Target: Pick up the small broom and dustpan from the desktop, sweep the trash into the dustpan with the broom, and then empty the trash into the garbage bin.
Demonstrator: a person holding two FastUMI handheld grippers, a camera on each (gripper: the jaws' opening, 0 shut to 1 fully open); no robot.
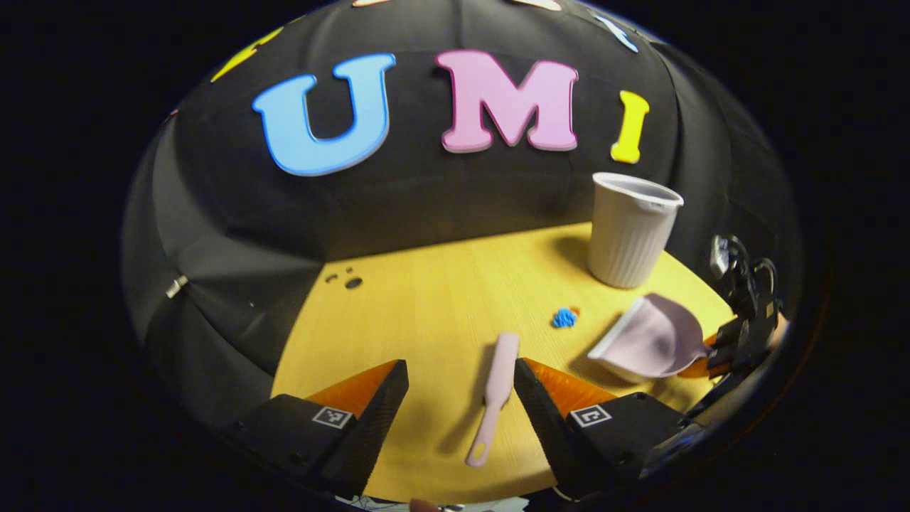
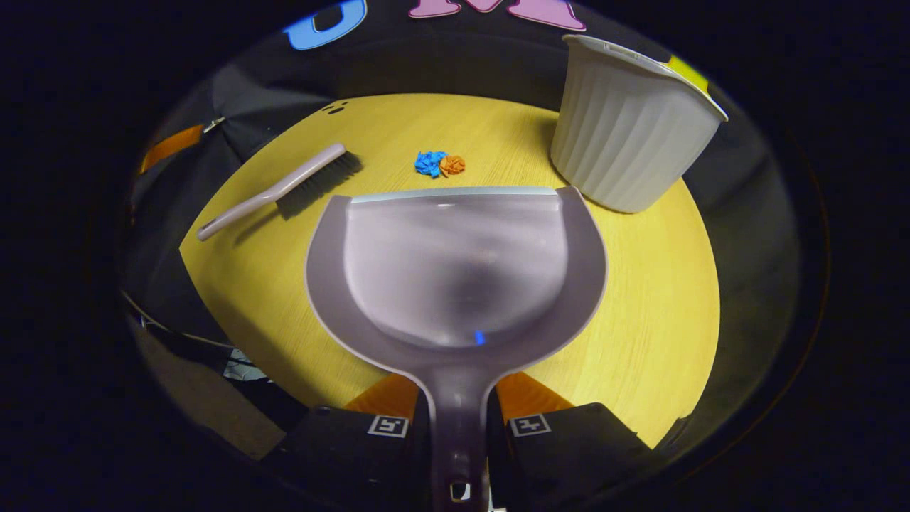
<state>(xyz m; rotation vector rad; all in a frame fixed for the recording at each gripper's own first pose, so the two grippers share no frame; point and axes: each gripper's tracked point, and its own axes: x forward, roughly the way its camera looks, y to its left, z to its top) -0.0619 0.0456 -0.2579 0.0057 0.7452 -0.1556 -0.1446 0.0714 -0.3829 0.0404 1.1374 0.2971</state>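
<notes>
Left gripper view: left gripper [image 1: 461, 377] over the yellow wooden desktop [image 1: 426, 306], fingers spread wide, nothing between them pressed. The small broom [image 1: 495, 395] lies flat inside the gap, handle toward the camera, closer to one finger; contact cannot be told. Beyond it, crumpled blue trash [image 1: 564, 318]. Further right, the dustpan [image 1: 650, 341] is tilted, handle held by the right gripper [image 1: 718, 352]. White ribbed garbage bin [image 1: 629, 231] stands upright behind.

Right gripper view: broom at left, bristles dark; blue and orange paper scraps just ahead of the dustpan's lip; fingers pinch the dustpan handle [image 2: 458, 419]; bin at right.
</notes>
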